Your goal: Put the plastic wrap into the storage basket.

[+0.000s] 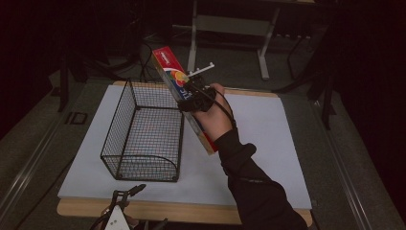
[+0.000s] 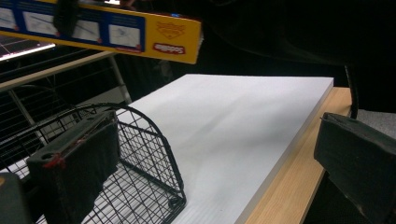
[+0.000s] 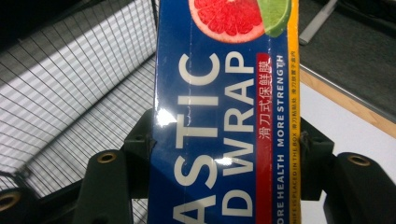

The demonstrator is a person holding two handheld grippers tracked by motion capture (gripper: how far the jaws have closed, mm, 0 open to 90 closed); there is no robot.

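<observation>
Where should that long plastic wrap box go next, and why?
Probably left and down into the wire basket. The right tool grips the plastic wrap box tilted in the air beside the basket's open top, and nothing lies inside it.

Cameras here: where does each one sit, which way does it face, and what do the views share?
High view: above the table's near side, looking forward and down on the white board; the sleeve and right gripper show.
Left gripper view: low at the near edge, facing across the board; its own open pads show.
Right gripper view: looks along its jaws, clamped on the wrap box.
Shared: the wire basket and the box appear in all three.
</observation>
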